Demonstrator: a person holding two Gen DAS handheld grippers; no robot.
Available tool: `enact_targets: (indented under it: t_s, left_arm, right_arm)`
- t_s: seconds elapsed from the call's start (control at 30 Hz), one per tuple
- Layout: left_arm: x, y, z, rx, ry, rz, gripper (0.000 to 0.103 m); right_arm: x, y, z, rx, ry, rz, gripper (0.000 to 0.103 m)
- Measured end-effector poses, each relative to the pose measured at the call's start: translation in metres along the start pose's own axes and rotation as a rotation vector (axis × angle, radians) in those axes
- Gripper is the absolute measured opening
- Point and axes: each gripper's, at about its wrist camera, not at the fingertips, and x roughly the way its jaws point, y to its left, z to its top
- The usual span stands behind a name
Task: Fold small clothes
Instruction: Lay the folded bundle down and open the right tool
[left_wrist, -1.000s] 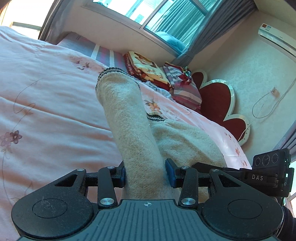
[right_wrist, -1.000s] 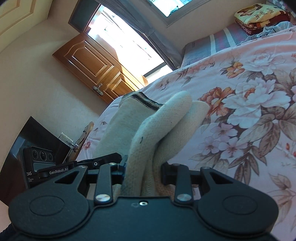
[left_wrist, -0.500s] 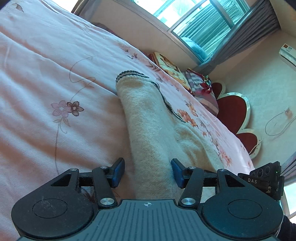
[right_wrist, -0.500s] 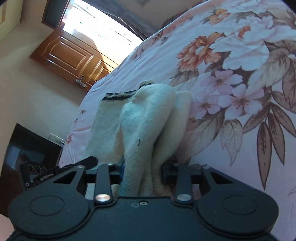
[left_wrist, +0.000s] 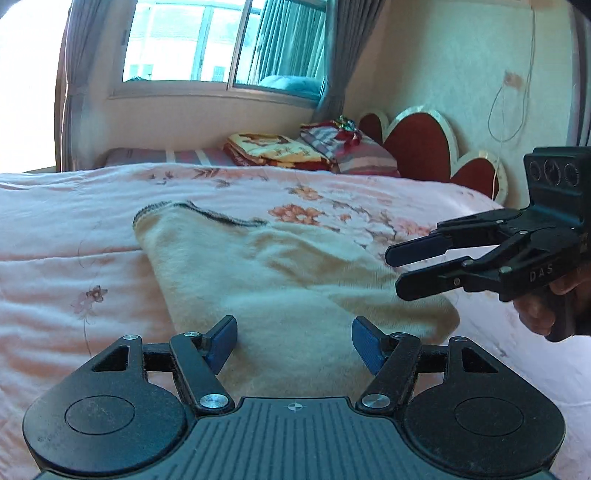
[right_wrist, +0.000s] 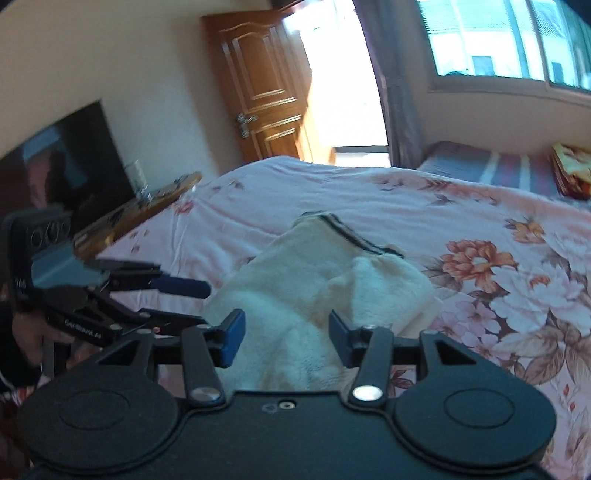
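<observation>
Two grippers, both w/ jaws spread wide, neither holding anything. Left gripper (left_wrist: 294, 338) sits low over the near end of the cream knit garment (left_wrist: 280, 273), blue pads either side of the cloth w/ clear gaps, not pinching it. Right gripper (right_wrist: 284, 334) likewise over the garment's near end, pads apart, fabric showing between them but not clamped. In the left wrist view the right gripper (left_wrist: 399, 271) hangs above the garment's right edge, fingers parted, a hand (left_wrist: 554, 306) on its grip. In the right wrist view the left gripper (right_wrist: 201, 301) comes in from the left, just beside the garment's left edge; can't tell if it touches. Garment lies on the pink floral bedspread (left_wrist: 74, 229), roughly mid-bed, folded over on itself into a lumpy strip, dark-striped cuff edge (left_wrist: 221, 218) at the far end. Right wrist view shows a thicker rolled bulge (right_wrist: 384, 280) on its right side. Beyond: folded blankets (left_wrist: 273, 149) and striped bedding at the far side of the bed, red heart-shaped headboard (left_wrist: 417, 144), window (left_wrist: 207, 44) w/ grey curtains, wooden door (right_wrist: 266, 85), dark TV screen (right_wrist: 74, 158) on the wall.
</observation>
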Motion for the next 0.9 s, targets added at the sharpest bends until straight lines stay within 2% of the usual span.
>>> enact_targets:
  t_s: [0.03, 0.07, 0.1, 0.17, 0.33, 0.5, 0.6, 0.63, 0.67, 0.7, 0.8, 0.83, 0.9]
  left_arm:
    - [0.002, -0.002, -0.001, -0.006, 0.013, 0.01, 0.069]
    - [0.0, -0.004, -0.003, -0.013, 0.016, 0.015, 0.069]
    - [-0.001, -0.003, -0.006, -0.024, 0.018, 0.016, 0.069]
    - [-0.004, -0.004, -0.01, -0.043, 0.016, 0.012, 0.069]
    - [-0.006, -0.01, -0.027, -0.004, 0.004, 0.053, 0.07]
    - [-0.009, -0.015, -0.027, -0.02, -0.017, 0.09, 0.071]
    - [-0.018, -0.023, -0.025, -0.021, -0.014, 0.128, 0.072]
    - [-0.022, -0.026, -0.026, -0.02, -0.015, 0.14, 0.074]
    - [-0.025, -0.028, -0.026, -0.018, -0.016, 0.149, 0.082]
    - [-0.028, -0.03, -0.028, -0.018, -0.016, 0.165, 0.086]
    - [-0.036, -0.035, -0.031, -0.037, -0.016, 0.185, 0.088]
    - [-0.039, -0.037, -0.032, -0.045, -0.013, 0.192, 0.088]
    - [-0.044, -0.042, -0.033, -0.053, -0.014, 0.209, 0.09]
  right_arm:
    - [0.005, 0.003, -0.004, -0.03, 0.031, -0.009, 0.052]
    - [0.011, 0.003, -0.008, -0.04, 0.069, -0.028, 0.039]
    - [0.016, 0.001, -0.012, -0.048, 0.096, -0.055, 0.033]
    - [0.022, -0.005, -0.024, -0.034, 0.119, -0.086, 0.031]
    - [0.023, -0.009, -0.038, 0.013, 0.077, -0.117, 0.031]
    - [0.021, -0.007, -0.031, 0.066, 0.08, -0.141, 0.031]
    - [0.0, 0.003, -0.024, 0.07, 0.029, -0.158, 0.039]
    - [-0.006, 0.003, -0.023, 0.079, 0.016, -0.168, 0.04]
    - [-0.01, 0.003, -0.024, 0.092, 0.013, -0.173, 0.04]
    - [-0.014, 0.001, -0.025, 0.109, 0.012, -0.18, 0.04]
    - [-0.025, 0.0, -0.027, 0.164, 0.002, -0.216, 0.041]
    - [-0.029, 0.0, -0.027, 0.188, 0.003, -0.225, 0.043]
    - [-0.039, 0.003, -0.029, 0.223, 0.006, -0.257, 0.054]
